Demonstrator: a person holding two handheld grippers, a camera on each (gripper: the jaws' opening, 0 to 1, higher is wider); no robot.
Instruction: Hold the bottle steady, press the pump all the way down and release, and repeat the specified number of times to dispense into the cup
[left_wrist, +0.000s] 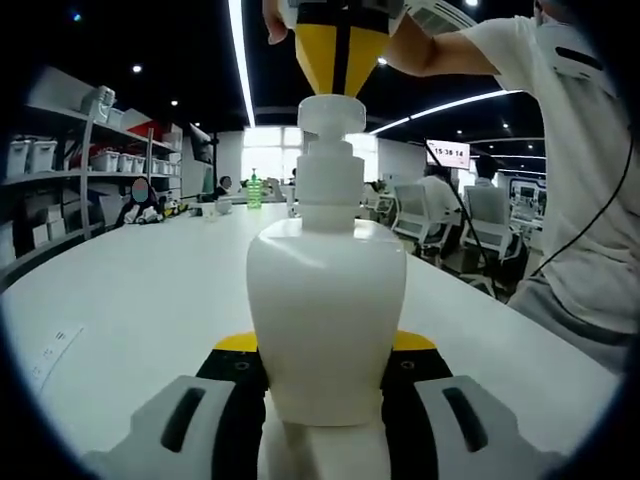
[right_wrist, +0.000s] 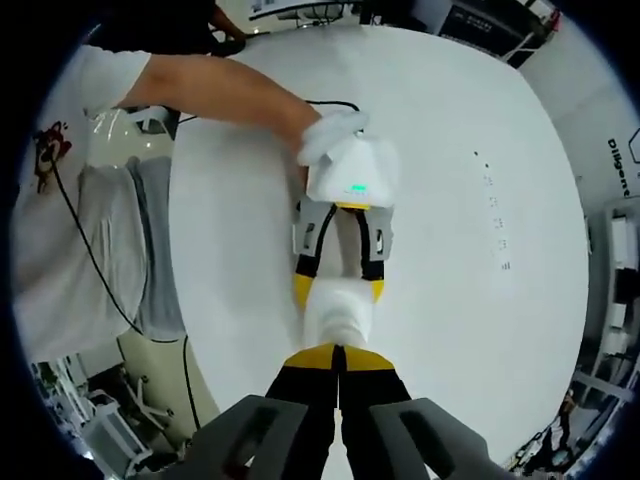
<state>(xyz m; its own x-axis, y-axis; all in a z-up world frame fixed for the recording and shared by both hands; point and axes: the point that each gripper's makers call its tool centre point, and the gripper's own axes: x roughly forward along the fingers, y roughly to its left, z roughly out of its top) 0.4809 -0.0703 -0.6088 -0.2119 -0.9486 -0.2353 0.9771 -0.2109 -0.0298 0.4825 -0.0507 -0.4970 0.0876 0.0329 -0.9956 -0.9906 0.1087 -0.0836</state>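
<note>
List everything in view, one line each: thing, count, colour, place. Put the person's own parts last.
Pump bottle: one, white, upright on the table between the left tool's jaws.
Pump head: one, white, atop the bottle, under the right tool's tip.
Table: one, white, long, under everything.
Green bottle: one, far end of the table.
Shelves with bins: one unit, white, left gripper view's left side.
Left tool: one, yellow-black-grey, jaws on either side of the bottle.
Right tool: one, yellow-black, closed tip on the pump head.
Person's forearm: one, bare, reaching to the left tool.
</note>
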